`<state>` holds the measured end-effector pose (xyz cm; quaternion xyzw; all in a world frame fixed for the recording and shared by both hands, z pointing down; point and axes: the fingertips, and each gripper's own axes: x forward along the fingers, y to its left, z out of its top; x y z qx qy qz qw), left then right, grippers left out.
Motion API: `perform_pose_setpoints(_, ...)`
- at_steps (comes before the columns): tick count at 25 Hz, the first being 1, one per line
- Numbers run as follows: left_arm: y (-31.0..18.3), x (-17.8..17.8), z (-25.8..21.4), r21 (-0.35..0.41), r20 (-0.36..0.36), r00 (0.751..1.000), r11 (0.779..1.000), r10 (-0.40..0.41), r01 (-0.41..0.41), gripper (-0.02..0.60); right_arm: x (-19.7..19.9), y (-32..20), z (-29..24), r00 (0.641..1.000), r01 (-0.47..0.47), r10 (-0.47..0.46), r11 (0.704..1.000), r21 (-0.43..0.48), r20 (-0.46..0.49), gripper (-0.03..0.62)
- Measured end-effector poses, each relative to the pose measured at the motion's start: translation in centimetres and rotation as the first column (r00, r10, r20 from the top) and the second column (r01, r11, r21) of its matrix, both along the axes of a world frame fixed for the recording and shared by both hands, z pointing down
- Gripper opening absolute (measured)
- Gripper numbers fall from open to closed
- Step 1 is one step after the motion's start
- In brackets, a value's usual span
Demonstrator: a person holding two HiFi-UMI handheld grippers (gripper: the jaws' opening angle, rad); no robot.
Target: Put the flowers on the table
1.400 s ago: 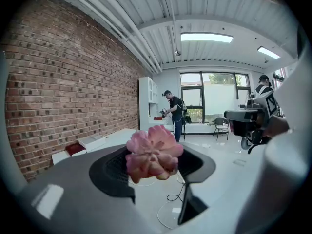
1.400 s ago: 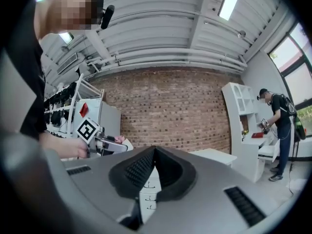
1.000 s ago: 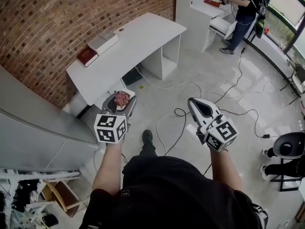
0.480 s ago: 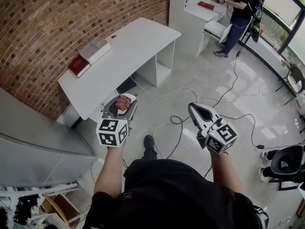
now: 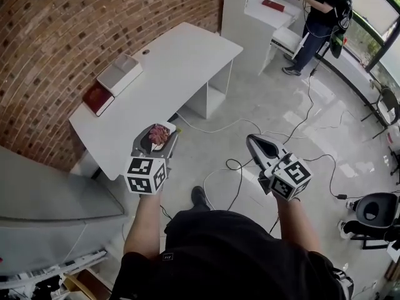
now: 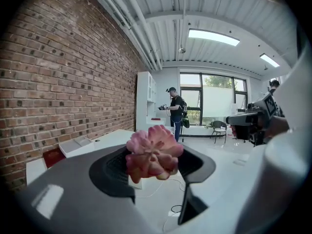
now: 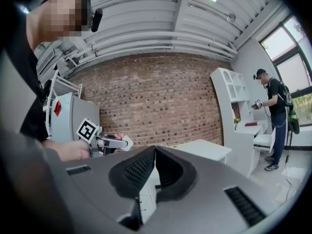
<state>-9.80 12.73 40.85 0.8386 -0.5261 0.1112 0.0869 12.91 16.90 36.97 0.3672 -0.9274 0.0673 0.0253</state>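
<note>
A pink succulent-like flower (image 6: 153, 153) sits clamped between the jaws of my left gripper (image 5: 158, 136), which is shut on it; the same flower (image 5: 159, 134) shows from above in the head view. That gripper hangs over the near edge of a long white table (image 5: 167, 58) that runs along the brick wall. My right gripper (image 5: 262, 147) is held over the floor to the right, its jaws pressed together with nothing between them (image 7: 154, 168). In the right gripper view the left gripper (image 7: 105, 143) appears at the left.
A white tray (image 5: 116, 74) and a red book (image 5: 98, 97) lie on the table's left end. Cables (image 5: 237, 167) trail across the floor. A person (image 5: 320, 14) stands by white shelving at the back right. A grey cabinet (image 5: 50, 192) is at my left, a stool (image 5: 372, 210) at my right.
I have stepped nearer the table, which now sits closer under the left gripper. The flower stays clamped. The right gripper keeps its pose.
</note>
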Motion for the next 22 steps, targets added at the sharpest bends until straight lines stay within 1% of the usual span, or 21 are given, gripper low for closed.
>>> perform_pose_setpoints(6,-6.2,-3.6,0.7,-0.011,-0.026,1.000,1.000,0.008,-0.008,0.270,-4.4,-6.7,-0.3,0.999,0.006,-0.007,1.000,-0.015,-0.042,0.009)
perform_pose_setpoints(10,-8.9,-6.0,0.8,-0.009,-0.038,0.999,1.000,0.008,-0.009,0.270,-7.0,-9.9,-0.7,0.999,0.014,-0.014,1.000,-0.016,-0.052,0.011)
perform_pose_setpoints(16,-10.9,-8.4,0.8,-0.005,-0.033,0.999,1.000,-0.006,0.006,0.270,-9.8,-12.3,-0.5,0.998,0.046,-0.047,0.999,-0.017,-0.041,0.009)
perform_pose_setpoints(22,-12.5,-9.5,1.1,-0.017,-0.020,1.000,1.000,-0.020,0.020,0.270,-11.1,-14.7,-0.8,0.998,0.068,-0.068,0.998,-0.004,-0.010,0.009)
